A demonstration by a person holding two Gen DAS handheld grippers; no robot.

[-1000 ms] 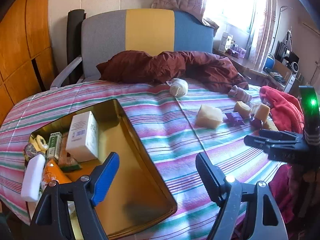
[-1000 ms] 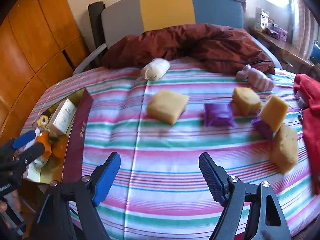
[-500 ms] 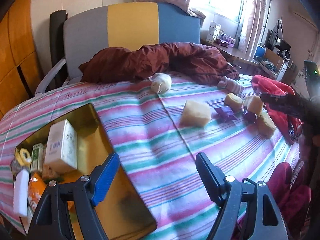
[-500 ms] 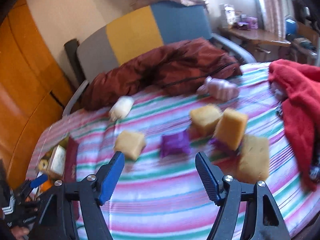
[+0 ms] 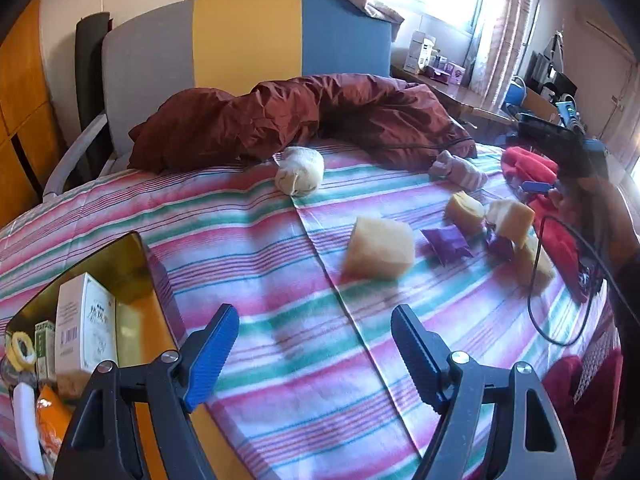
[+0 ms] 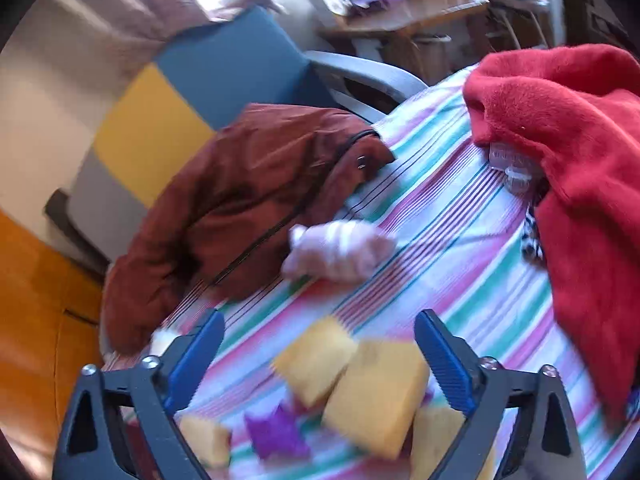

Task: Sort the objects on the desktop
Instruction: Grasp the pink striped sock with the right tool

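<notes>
Leaning tilted, one yellow sponge (image 6: 376,396) rests between wide-open jaws.

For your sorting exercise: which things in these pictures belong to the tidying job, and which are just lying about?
Job:
- yellow sponges
- purple packets
- rolled socks
- gold tray

Lying about:
- maroon jacket
- red fleece
- chair
- striped cloth

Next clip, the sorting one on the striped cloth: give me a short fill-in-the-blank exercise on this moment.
1. The white box stands inside the ____ tray.
2. The rolled cream sock lies just in front of the ____ jacket.
3. The left gripper holds ____ between its fingers.
4. The small packet among the yellow sponges is ____.

Missing words: gold; maroon; nothing; purple
</notes>
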